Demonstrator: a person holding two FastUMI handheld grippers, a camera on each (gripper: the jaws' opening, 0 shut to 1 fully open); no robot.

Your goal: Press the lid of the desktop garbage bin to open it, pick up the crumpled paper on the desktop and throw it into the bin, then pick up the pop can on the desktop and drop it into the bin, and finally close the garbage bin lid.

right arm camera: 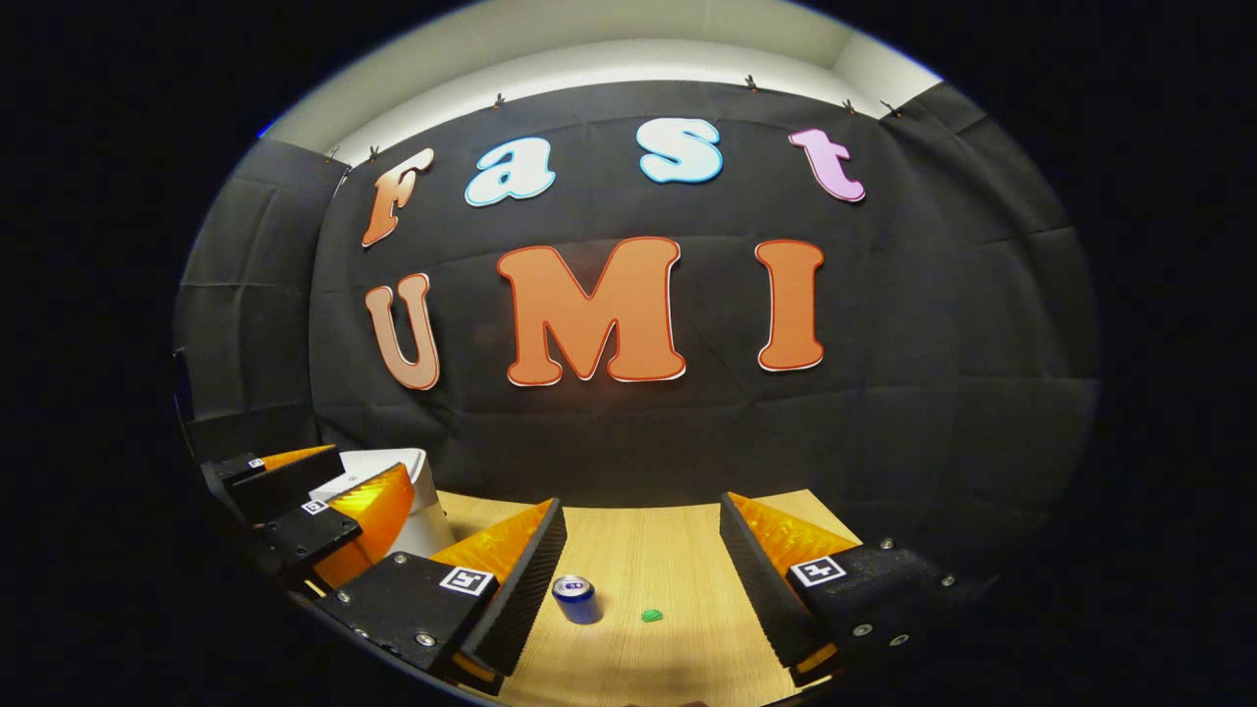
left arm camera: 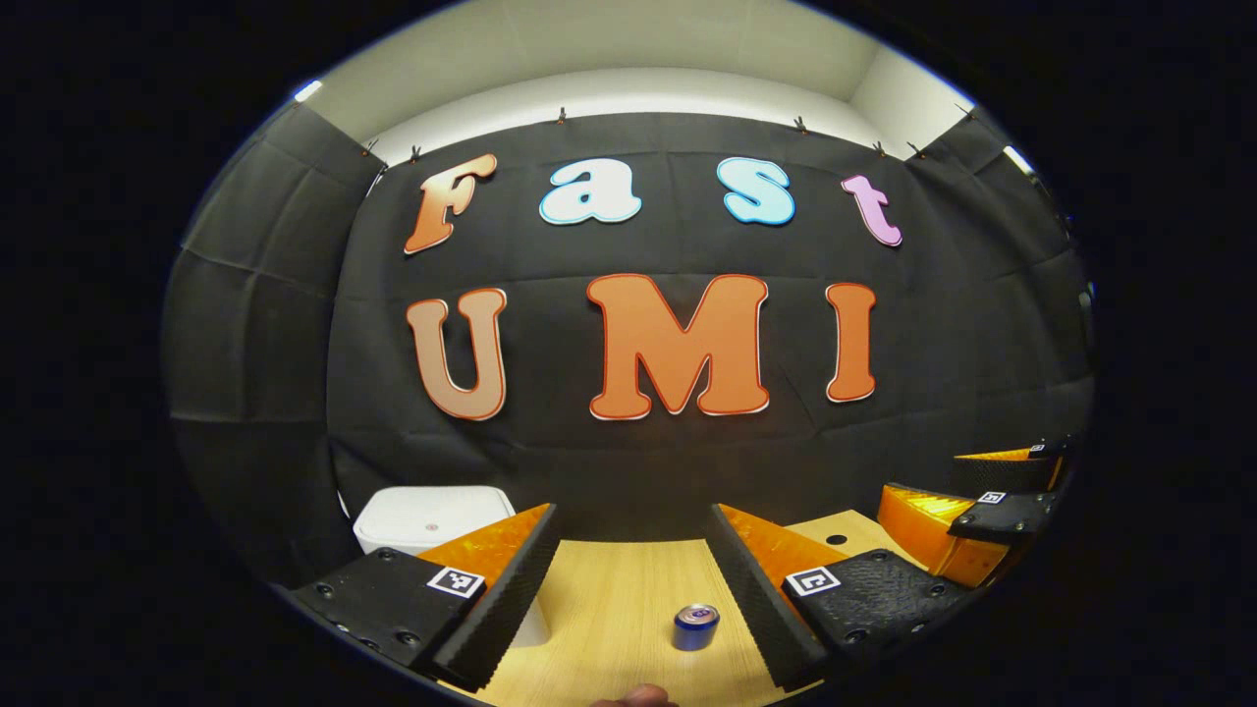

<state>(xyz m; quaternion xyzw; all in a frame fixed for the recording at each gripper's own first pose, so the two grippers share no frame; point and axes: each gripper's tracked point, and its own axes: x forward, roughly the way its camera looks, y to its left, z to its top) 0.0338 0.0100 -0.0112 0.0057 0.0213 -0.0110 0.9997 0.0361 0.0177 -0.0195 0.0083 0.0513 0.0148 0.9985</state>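
The bin (left arm camera: 432,518) stands near the far left corner of the desk (left arm camera: 619,599), and its white lid looks flat and shut, so the first job is likely not done yet. One thing that could go wrong is a push on the wrong spot of the lid, and then it may not pop open. The bin looks light, so a hard push could also slide it toward the wall. The pop can (left arm camera: 696,626) stands upright out on the open desk, closer to the near edge. It is round and smooth, so a bump from a finger could tip it and let it roll off. The crumpled paper (right arm camera: 652,616) is a tiny green bit just beside the can, in the right gripper view. It is so small that it could slip out of a grab. The left gripper (left arm camera: 628,589) has its fingers wide apart and holds nothing. The right gripper (right arm camera: 638,579) is wide apart too, with nothing in it, and touches nothing.
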